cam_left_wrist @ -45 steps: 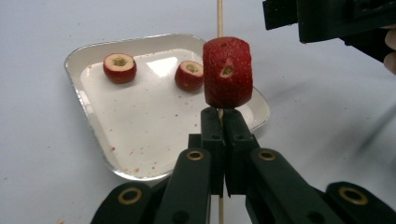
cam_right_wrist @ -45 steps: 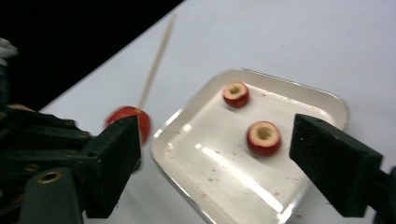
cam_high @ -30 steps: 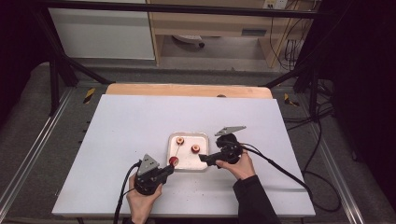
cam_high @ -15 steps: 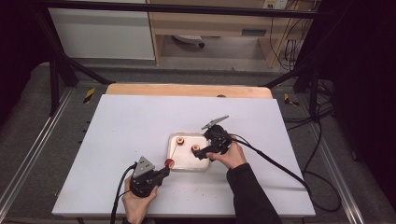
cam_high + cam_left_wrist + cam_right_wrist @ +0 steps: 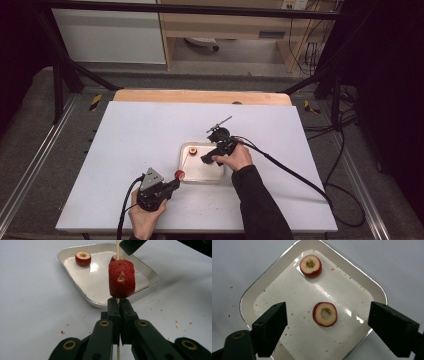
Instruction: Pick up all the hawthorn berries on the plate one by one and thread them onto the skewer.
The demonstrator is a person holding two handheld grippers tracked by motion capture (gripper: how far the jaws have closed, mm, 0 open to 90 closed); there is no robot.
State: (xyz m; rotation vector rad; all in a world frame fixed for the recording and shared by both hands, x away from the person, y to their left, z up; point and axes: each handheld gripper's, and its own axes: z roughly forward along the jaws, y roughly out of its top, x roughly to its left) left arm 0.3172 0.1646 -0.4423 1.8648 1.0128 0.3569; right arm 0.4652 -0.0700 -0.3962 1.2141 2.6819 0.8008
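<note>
My right tongs (image 5: pixel 325 322) hang over the tray (image 5: pixel 372 290), jaws spread wide and pointing down, and they have just been closing a little with nothing pinched between them yet. The fruit ring (image 5: pixel 325 314) I mean to take next lies flat on the tray floor directly under the gap, cored hole facing up at me, about midway between the two jaws. So the move I judge ahead is a straight drop and a squeeze across its red rim. A second ring (image 5: pixel 310 266) sits farther off toward the tray's far corner, well apart from the first.

My left tongs (image 5: pixel 119 307) are pressed together on a thin wooden skewer (image 5: pixel 117 250), which stands upright just outside the tray's near edge. One red fruit piece (image 5: pixel 121 278) is already threaded on it, resting right above the jaw tips. The right hand (image 5: pixel 235 157) is clearly the nearer one to the ring; the left hand (image 5: pixel 145 215) waits on the tabletop (image 5: pixel 130 135) with the skewer.
</note>
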